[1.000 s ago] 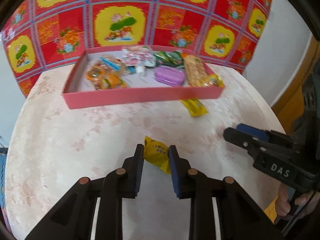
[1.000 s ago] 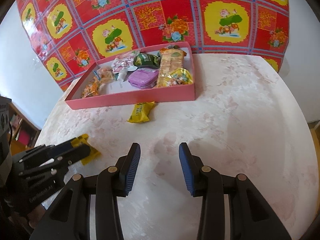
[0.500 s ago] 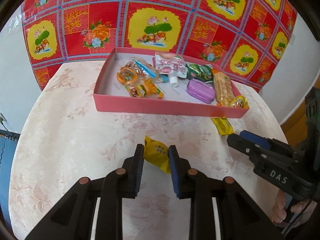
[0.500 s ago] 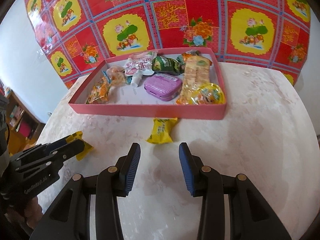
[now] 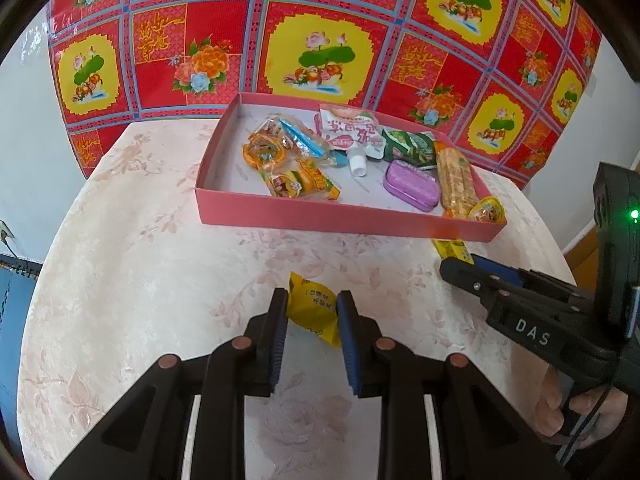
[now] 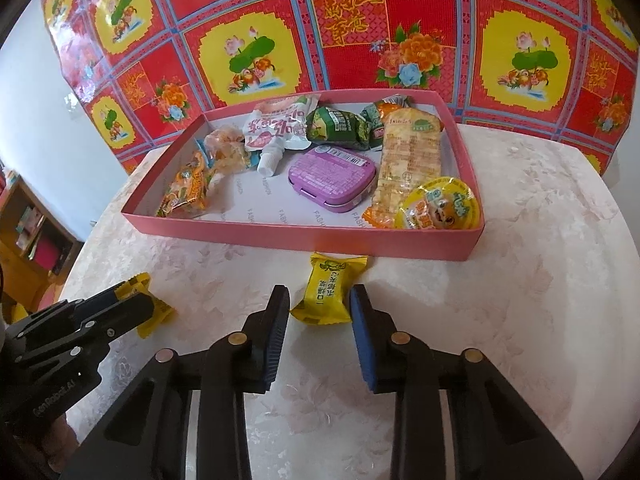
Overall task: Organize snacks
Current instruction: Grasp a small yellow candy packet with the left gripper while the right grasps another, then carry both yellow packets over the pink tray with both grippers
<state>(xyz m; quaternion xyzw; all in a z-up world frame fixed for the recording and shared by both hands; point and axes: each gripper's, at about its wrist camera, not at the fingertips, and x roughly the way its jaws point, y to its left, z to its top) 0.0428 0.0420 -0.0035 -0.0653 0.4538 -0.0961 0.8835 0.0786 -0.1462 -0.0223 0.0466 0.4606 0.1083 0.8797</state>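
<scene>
My left gripper is shut on a yellow snack packet, low over the pale floral table. In the right wrist view the same gripper and its packet show at the left. My right gripper has a second yellow packet lying on the table between its fingertips. Its jaws are closing and the pads are not visibly pressing. A pink tray stands just beyond, holding several snacks. The left wrist view shows the tray and the right gripper at the right.
Inside the tray lie a purple tin, a long cracker pack, a jelly cup, green packets and a spouted pouch. A red and yellow patterned cloth hangs behind. A shelf stands at the left.
Both grippers moved closer to the tray. The right gripper came up to the second yellow packet, which now lies between its fingers, and its jaws narrowed slightly. The left still grips its packet.
</scene>
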